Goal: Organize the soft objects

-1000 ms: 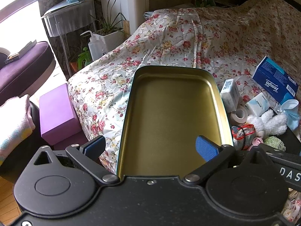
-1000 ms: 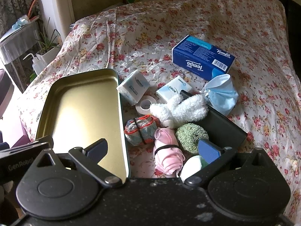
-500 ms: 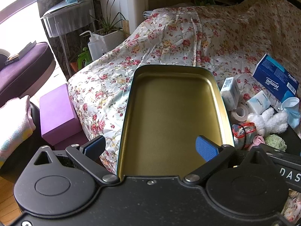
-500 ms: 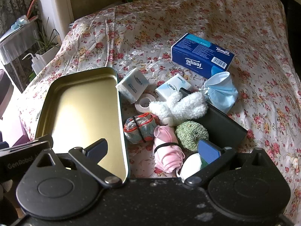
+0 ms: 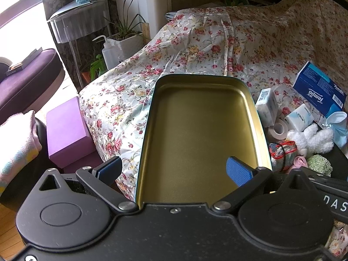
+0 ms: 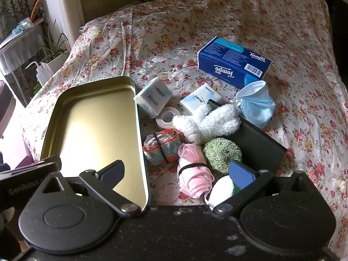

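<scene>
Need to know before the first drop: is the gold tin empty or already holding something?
Empty. The tin shows only bare gold floor in both wrist views; the soft items, like the pink roll, lie beside it on the bedspread.

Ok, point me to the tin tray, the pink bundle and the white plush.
tin tray (image 6: 91, 130), right wrist view, bare gold floor.
pink bundle (image 6: 193, 180), right wrist view, folds below its black band.
white plush (image 6: 215, 121), right wrist view, fluffy body.

We hold our left tongs (image 5: 174, 170) spread wide above the near end of the gold tin tray (image 5: 256, 117) on the floral bed (image 5: 195, 50). Right of the tray we see tissue packs (image 5: 266, 106), a tape roll (image 5: 279, 128), a white plush toy (image 5: 313, 138) and a blue Tempo box (image 5: 319, 91).
</scene>
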Demonstrator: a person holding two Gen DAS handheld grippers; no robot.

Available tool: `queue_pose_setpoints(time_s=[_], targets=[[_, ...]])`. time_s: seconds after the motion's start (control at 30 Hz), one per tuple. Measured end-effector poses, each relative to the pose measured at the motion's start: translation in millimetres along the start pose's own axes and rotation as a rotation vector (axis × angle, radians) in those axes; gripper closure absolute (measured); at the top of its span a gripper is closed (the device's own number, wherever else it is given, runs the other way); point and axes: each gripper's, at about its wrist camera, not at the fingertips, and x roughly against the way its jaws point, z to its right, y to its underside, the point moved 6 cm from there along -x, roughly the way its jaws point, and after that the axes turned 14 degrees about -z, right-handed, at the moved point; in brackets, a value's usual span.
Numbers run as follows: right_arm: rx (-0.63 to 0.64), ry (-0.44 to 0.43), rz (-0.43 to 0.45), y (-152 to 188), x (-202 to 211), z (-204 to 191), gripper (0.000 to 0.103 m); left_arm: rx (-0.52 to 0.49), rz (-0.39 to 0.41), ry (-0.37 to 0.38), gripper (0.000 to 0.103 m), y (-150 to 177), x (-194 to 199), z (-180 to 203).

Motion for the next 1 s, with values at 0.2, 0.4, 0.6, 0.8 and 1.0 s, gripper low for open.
queue_pose_setpoints(time_s=[0.2,0.4,0.6,0.8,1.0], targets=[[-0.001,0.000,0.000,0,0,0,0.000,-0.001,0.000,0.000,0.004,0,0,0],[-0.005,-0.003,-0.003,1,-1,-1,0.000,-0.005,0.001,0.000,0.004,0,0,-1],[-0.022,-0.009,0.004,3,-1,5,0.000,-0.024,0.013,-0.005,0.004,-1,2,3],[-0.101,-0.029,0.069,9,7,35,0.000,-0.072,0.066,-0.023,0.004,0,11,12],[-0.216,0.032,0.211,24,25,98,0.000,-0.145,0.135,-0.007,0.004,2,23,24]])
